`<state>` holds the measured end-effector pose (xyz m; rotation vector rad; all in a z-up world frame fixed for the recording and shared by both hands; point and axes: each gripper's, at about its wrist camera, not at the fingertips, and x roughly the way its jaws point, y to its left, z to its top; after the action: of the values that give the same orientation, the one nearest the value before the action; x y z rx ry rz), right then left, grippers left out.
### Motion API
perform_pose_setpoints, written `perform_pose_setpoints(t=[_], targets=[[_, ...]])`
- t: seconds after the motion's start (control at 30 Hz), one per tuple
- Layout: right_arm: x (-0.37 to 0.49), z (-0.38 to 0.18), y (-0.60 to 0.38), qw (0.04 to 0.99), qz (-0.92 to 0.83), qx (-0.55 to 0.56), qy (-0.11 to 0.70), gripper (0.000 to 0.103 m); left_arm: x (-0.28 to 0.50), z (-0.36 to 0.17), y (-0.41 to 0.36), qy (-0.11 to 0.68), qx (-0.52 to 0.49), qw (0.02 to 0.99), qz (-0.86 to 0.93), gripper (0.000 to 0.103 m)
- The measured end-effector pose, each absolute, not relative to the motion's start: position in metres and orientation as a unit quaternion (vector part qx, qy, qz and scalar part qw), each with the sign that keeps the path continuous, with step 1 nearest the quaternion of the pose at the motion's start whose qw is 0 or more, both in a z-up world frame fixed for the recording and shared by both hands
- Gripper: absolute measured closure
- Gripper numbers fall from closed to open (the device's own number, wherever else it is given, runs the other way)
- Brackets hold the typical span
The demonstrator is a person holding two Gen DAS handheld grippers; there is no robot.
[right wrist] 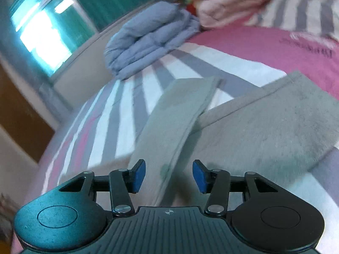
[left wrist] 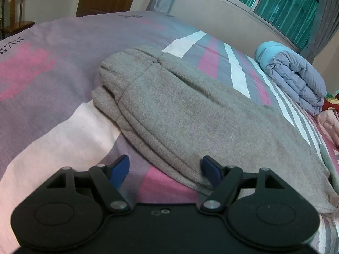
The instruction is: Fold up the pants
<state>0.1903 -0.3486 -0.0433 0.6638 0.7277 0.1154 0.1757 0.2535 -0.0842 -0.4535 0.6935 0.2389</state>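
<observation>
Grey sweatpants (left wrist: 190,114) lie on the bed, one leg laid over the other, the waistband at the far left end. My left gripper (left wrist: 165,170) is open at the pants' near edge; its right finger rests against the cloth and nothing is gripped. In the blurred right wrist view, the two leg ends (right wrist: 264,127) lie side by side with their hems pointing away. My right gripper (right wrist: 169,175) is open just above them, with the edge of the left leg (right wrist: 173,122) running between its fingers, not clamped.
The bed has a pink, grey and white striped cover (left wrist: 53,74). A folded blue-grey duvet (left wrist: 296,78) lies by the window wall and shows in the right wrist view (right wrist: 148,44). Pink bedding (right wrist: 228,2) lies beyond it. A wooden chair (left wrist: 14,10) and door stand far left.
</observation>
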Motion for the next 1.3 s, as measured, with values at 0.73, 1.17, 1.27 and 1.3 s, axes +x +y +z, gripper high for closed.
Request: perform_pose_setpoints(t=[0.73, 1.17, 1.27, 1.3], targets=[[0.145, -0.079, -0.422, 0.848, 0.07, 0.364, 0.379, 0.098, 0.182, -0.081, 0.25, 0.349, -0.215, 0.903, 0.13, 0.033], [0.156, -0.135, -0.498, 0.671, 0.098, 0.687, 0.261, 0.043, 0.187, -0.081, 0.245, 0.351, -0.21, 0.901, 0.142, 0.032], [0.161, -0.142, -0.507, 0.608, 0.135, 0.746, 0.238, 0.044, 0.187, -0.081, 0.245, 0.351, -0.21, 0.901, 0.142, 0.032], [0.159, -0.138, -0.514, 0.611, 0.14, 0.744, 0.232, 0.046, 0.187, -0.081, 0.246, 0.352, -0.21, 0.901, 0.142, 0.032]])
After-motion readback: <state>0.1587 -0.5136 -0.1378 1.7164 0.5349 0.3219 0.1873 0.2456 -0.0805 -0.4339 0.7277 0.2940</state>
